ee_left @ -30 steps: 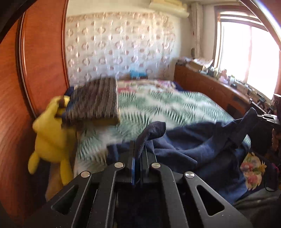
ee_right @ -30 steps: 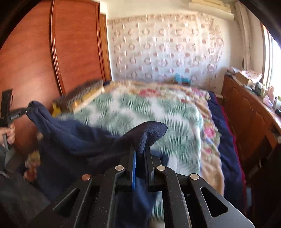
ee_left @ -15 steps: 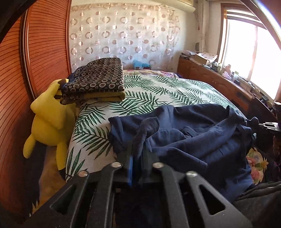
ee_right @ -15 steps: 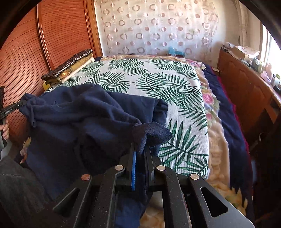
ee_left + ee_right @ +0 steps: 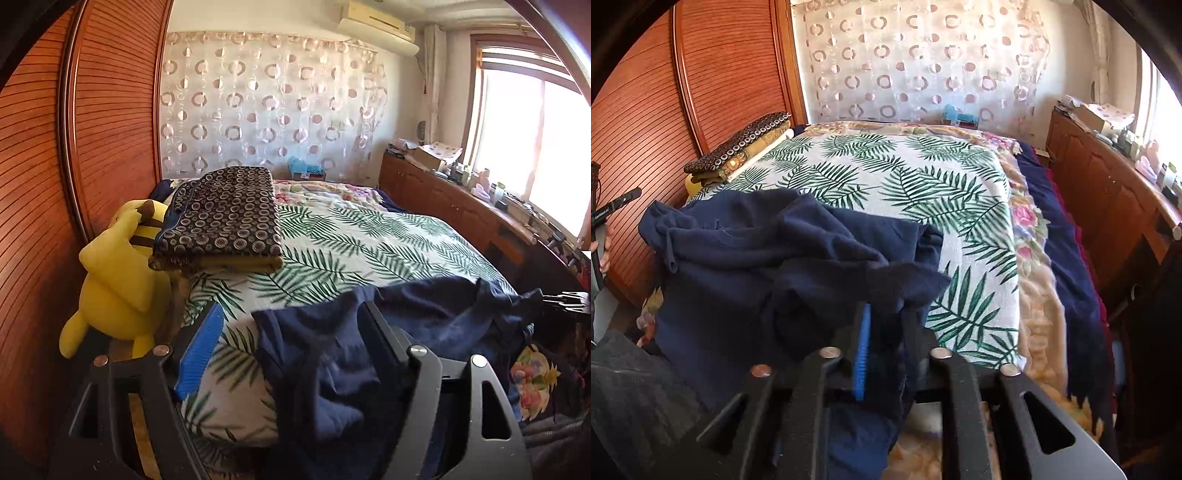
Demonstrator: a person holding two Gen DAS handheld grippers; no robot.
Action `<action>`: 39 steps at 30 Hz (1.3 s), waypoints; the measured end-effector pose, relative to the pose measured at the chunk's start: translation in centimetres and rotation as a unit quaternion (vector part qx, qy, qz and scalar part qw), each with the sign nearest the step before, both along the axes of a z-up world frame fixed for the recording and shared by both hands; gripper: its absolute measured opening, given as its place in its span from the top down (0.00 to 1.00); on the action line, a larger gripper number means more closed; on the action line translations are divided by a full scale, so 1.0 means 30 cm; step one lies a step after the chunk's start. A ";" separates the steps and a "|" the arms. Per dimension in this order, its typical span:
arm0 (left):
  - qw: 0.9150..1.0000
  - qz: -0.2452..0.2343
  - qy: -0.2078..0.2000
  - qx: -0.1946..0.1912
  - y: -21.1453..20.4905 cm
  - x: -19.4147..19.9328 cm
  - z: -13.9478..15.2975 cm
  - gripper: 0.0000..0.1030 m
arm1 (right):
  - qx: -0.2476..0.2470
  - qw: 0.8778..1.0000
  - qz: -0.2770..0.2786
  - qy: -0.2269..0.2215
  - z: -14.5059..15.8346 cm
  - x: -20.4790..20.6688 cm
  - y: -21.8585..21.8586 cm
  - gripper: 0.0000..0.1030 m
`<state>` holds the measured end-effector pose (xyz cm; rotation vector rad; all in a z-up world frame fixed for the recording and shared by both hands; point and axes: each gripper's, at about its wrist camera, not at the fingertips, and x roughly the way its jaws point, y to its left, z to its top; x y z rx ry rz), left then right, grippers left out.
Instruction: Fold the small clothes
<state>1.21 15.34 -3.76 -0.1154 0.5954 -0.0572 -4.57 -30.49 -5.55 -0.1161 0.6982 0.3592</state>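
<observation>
The navy garment (image 5: pixel 768 258) lies crumpled on the near end of the bed (image 5: pixel 923 184), at 6 o'clock from the folded patterned cloth (image 5: pixel 221 218). The left claw (image 5: pixel 291 325) has just been opening and stands spread, fabric loose between its jaws. The right claw (image 5: pixel 886 317) has parted slightly, cloth still draped between.

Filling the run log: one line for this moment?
left gripper: open, just released | right gripper: opening | crumpled navy cloth garment: on bed
</observation>
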 end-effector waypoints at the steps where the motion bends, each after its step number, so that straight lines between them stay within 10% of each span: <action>1: 1.000 0.003 0.002 0.002 0.008 0.022 -0.001 0.27 | 0.001 1.000 0.002 -0.005 0.014 -0.003 -0.005 0.68; 6: 1.000 0.000 0.015 0.024 0.029 0.147 -0.037 0.27 | -0.007 0.999 -0.004 -0.041 0.084 0.017 -0.018 0.45; 18: 0.991 -0.023 0.129 0.031 0.036 0.355 -0.235 0.41 | -0.003 0.999 -0.005 0.033 -0.085 0.394 0.046 0.45; 35: 0.983 -0.046 0.180 0.012 0.006 0.371 -0.324 0.55 | -0.031 0.995 0.008 0.089 -0.150 0.511 0.090 0.45; 39: 0.983 -0.046 0.178 -0.019 0.036 0.379 -0.317 0.91 | -0.029 0.994 0.034 0.098 -0.143 0.496 0.114 0.86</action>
